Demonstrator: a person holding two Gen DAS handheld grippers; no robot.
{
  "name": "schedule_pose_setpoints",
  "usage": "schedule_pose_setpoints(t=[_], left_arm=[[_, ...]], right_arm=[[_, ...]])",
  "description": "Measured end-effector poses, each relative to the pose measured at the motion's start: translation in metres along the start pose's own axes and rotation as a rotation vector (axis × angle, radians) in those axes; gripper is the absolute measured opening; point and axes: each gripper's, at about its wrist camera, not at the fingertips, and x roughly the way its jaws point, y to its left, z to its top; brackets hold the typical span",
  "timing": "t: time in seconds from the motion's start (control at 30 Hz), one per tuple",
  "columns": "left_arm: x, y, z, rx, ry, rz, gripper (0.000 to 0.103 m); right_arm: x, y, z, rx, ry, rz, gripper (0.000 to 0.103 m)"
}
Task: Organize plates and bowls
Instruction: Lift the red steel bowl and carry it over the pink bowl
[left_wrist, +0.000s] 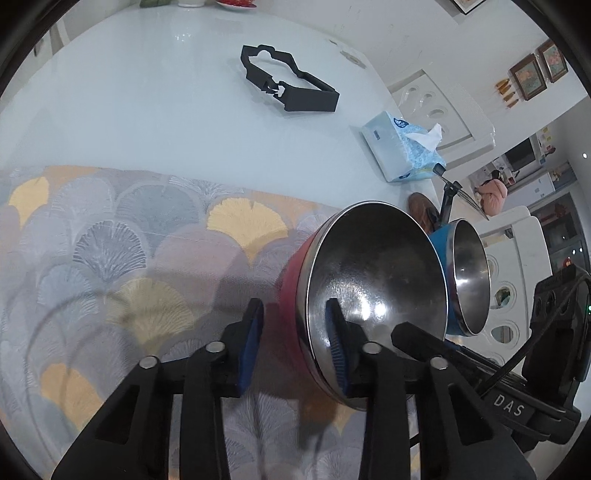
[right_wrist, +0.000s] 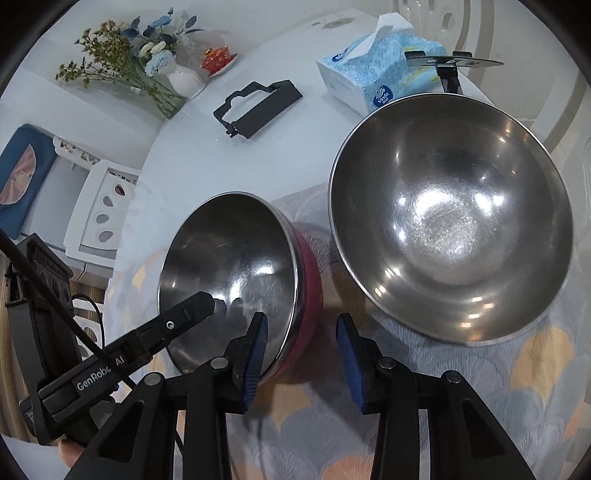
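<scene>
- Red outside and steel inside, the red bowl sits on a patterned cloth printed with grey and yellow fan leaves. The cloth covers the near part of a glossy white table.
- The left gripper straddles this bowl's rim, with one blue pad inside against the steel and the other just beside the red wall. I cannot tell whether the pads are actually pinching it.
- The right gripper comes at the same bowl from the other side. Its left pad overlaps the rim and steel lining, and its right pad stands clear over the cloth. A strip of fabric shows between that pad and the red wall, so these jaws are not clamped.
- The blue bowl, also steel-lined, stands just beside the red one on the cloth. Neither gripper has it.
- Farther back on the bare table lie a black plastic frame and a blue-patterned tissue pack.
- A white vase of flowers stands near the far edge.
</scene>
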Motion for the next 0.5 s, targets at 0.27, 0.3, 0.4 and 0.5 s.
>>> schedule_pose_setpoints(t=[0.27, 0.3, 0.4, 0.5], left_arm=[[0.003, -0.006, -0.001, 0.036, -0.012, 0.000, 0.017], [0.000, -0.007, -0.002, 0.039, -0.014, 0.000, 0.017], [-0.010, -0.010, -0.004, 0.043, -0.026, -0.003, 0.017], [-0.026, -0.013, -0.007, 0.039, -0.046, -0.005, 0.017]], right_arm=[[0.004, 0.005, 0.001, -0.024, 0.002, -0.009, 0.026], [0.002, 0.006, 0.000, -0.026, 0.003, -0.007, 0.026], [-0.005, 0.011, -0.002, -0.042, 0.009, 0.002, 0.026], [-0.019, 0.021, -0.005, -0.062, -0.003, 0.000, 0.026]])
